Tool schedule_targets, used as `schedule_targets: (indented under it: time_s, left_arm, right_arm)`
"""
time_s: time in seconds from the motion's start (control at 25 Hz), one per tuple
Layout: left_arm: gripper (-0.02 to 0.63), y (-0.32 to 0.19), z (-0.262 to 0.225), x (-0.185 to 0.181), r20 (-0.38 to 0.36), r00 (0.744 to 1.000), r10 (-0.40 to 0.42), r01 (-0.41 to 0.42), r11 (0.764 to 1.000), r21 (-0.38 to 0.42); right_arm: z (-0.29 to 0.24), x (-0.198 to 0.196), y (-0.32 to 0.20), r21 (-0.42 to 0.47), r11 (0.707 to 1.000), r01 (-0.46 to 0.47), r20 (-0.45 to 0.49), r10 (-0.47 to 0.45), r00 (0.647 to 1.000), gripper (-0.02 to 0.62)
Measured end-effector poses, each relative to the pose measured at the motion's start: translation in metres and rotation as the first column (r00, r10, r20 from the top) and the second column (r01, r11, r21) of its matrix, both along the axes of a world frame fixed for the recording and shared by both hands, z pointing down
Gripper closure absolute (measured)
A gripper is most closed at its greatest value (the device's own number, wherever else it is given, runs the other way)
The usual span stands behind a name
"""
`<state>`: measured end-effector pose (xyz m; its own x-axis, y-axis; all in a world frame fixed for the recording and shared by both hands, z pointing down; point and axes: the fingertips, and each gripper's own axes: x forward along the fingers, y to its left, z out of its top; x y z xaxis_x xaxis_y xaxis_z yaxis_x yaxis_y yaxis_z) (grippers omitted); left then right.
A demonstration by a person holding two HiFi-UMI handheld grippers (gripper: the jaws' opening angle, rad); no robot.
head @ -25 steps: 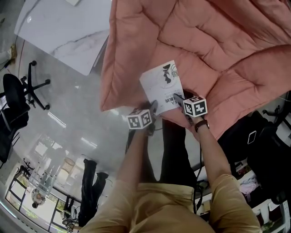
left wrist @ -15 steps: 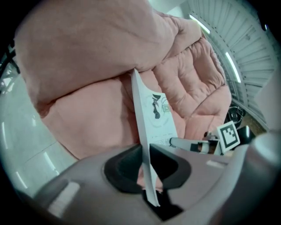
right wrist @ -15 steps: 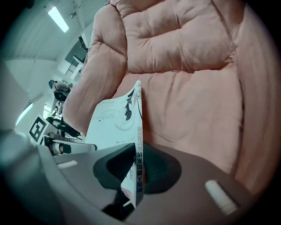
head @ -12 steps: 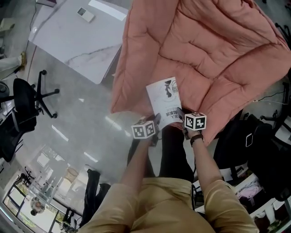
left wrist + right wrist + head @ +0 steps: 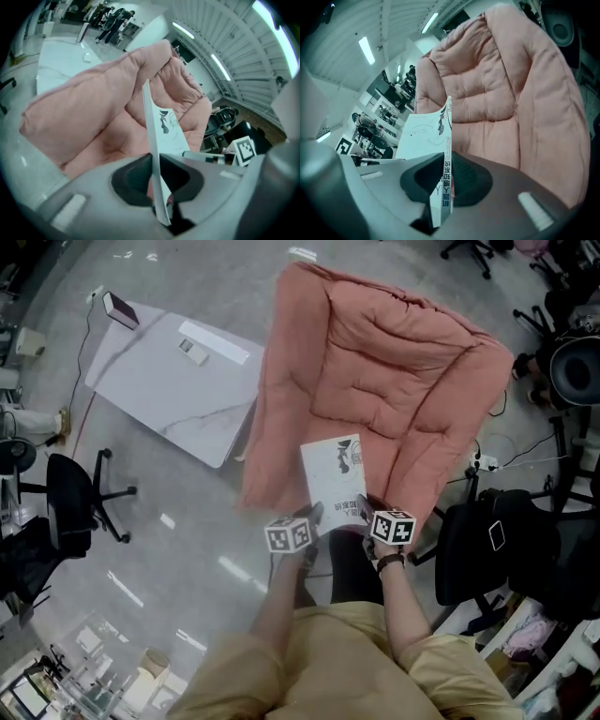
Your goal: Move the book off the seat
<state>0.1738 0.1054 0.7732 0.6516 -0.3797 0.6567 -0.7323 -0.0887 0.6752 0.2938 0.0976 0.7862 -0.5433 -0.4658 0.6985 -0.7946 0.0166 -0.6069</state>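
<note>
The pink padded seat (image 5: 394, 381) lay broad and open under the head view, its quilted cushion and raised sides bare where they showed. The book (image 5: 337, 476), white-covered with a dark drawing and a line of print on its face, was not resting in it. It was held in the air over the seat's near edge, its far half overlapping the cushion in the head view. In both gripper views it stood free, with the pink padding behind it.

Left of the seat stood a white marbled desk (image 5: 159, 399) carrying a small pale object (image 5: 195, 352) and a long white strip (image 5: 216, 341). A black office chair (image 5: 73, 507) stood on the grey floor (image 5: 187, 540) nearer the person, and another dark chair (image 5: 473, 545) to the right.

Both bare forearms reached forward from the body, close together, a watch (image 5: 389, 562) on the right wrist. The left gripper (image 5: 315, 519) was clenched on the book's near left corner. Its jaws had just been closing, and the pages ran edge-on between the dark pads. The right gripper (image 5: 364, 511) grasped the near right corner at the spine, its jaws likewise just closed in on the book. Both grippers pointed forward and down, marker cubes uppermost.
</note>
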Motion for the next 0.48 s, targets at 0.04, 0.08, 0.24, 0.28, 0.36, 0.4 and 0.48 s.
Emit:
schedule_targets:
  time_s: [0.04, 0.08, 0.24, 0.28, 0.36, 0.4, 0.48]
  left_arm:
    - [0.56, -0.009, -0.02, 0.0, 0.0, 1.0, 0.017, -0.017, 0.999, 0.038]
    - [0.56, -0.017, -0.041, 0.0, 0.0, 0.999, 0.034, -0.034, 0.996, 0.077]
    - [0.56, -0.035, -0.123, 0.001, 0.002, 0.997, 0.082, -0.08, 0.969, 0.233]
    - [0.56, -0.038, -0.142, -0.001, 0.004, 0.996, 0.09, -0.087, 0.959, 0.27]
    - [0.56, -0.044, -0.181, -0.005, 0.003, 0.995, 0.102, -0.097, 0.935, 0.341]
    - [0.56, -0.049, -0.2, -0.008, 0.002, 0.994, 0.106, -0.099, 0.921, 0.377]
    - [0.56, -0.059, -0.237, -0.012, 0.005, 0.993, 0.116, -0.106, 0.888, 0.448]
  right_arm:
    - [-0.021, 0.0, -0.008, 0.044, 0.999, -0.019, 0.003, 0.019, 1.0, 0.546]
    - [-0.043, 0.001, -0.013, 0.088, 0.995, -0.038, 0.008, 0.037, 0.999, 0.548]
    - [-0.131, 0.001, -0.024, 0.256, 0.962, -0.091, 0.024, 0.088, 0.996, 0.548]
    - [-0.151, -0.001, -0.027, 0.295, 0.95, -0.099, 0.026, 0.095, 0.995, 0.548]
    - [-0.19, -0.005, -0.033, 0.366, 0.923, -0.118, 0.035, 0.113, 0.993, 0.548]
    - [-0.209, -0.008, -0.036, 0.4, 0.907, -0.131, 0.045, 0.123, 0.991, 0.548]
    - [-0.247, -0.012, -0.044, 0.467, 0.87, -0.159, 0.07, 0.144, 0.987, 0.548]
